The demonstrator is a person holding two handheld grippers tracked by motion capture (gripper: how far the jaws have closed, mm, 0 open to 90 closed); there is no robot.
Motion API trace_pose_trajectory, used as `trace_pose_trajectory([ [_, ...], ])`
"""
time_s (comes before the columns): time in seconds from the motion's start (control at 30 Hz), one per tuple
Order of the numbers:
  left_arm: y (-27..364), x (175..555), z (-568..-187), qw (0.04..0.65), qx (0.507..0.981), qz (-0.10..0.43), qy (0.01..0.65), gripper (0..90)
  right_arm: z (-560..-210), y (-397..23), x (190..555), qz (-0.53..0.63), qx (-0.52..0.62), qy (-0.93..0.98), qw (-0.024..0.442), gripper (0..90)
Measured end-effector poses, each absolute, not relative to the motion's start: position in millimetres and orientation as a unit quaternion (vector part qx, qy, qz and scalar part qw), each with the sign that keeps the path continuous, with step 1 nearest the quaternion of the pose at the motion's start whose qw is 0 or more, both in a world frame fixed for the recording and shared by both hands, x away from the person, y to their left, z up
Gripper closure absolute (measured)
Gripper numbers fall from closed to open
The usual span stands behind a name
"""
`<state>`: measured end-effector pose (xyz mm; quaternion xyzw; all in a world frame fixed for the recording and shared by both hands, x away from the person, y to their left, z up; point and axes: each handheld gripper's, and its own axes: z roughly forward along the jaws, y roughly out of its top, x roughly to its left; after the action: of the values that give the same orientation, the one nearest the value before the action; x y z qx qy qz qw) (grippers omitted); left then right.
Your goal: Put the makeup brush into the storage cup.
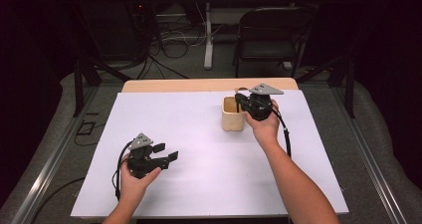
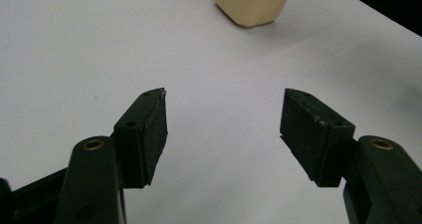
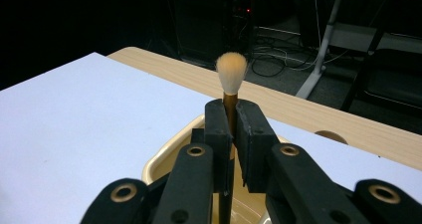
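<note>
Your right forearm reaches far across the white table sheet (image 1: 199, 149), and your right hand (image 1: 263, 127) holds the right gripper (image 1: 243, 103) over the cream, square-sided plastic cup (image 1: 232, 115), which stands right of centre toward the far edge. Its jaws are clamped tight on a slim brown-handled brush with a pale, fluffy bristle tuft (image 3: 231, 72). In the right gripper view the brush stands upright, its long axis vertical, bristles pointing up above the jaw tips and the handle running down into the cup's mouth. Your left hand (image 1: 134, 176) rests low at the near left of the sheet, well apart from the cup, with the left gripper (image 2: 224, 122) aimed right toward the middle, jaws spread wide and nothing between them.
</note>
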<state>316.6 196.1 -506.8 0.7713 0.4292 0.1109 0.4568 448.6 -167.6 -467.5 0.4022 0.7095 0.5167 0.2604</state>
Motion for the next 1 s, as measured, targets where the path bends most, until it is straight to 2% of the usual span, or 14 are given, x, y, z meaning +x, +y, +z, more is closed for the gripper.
trace_pose_trajectory([
  [0.73,196.3,316.5,-506.9,0.456,0.771,0.11,0.43,35.4,-472.4,-168.6,447.4,0.506,0.405,0.721,0.247,83.6],
  [0.8,196.6,316.5,-506.9,0.456,0.771,0.111,0.429,35.4,-473.6,-168.2,447.4,0.501,0.407,0.724,0.242,78.4],
  [1.0,196.6,316.5,-506.9,0.456,0.772,0.111,0.429,35.4,-472.8,-166.6,446.1,0.493,0.408,0.728,0.247,54.7],
])
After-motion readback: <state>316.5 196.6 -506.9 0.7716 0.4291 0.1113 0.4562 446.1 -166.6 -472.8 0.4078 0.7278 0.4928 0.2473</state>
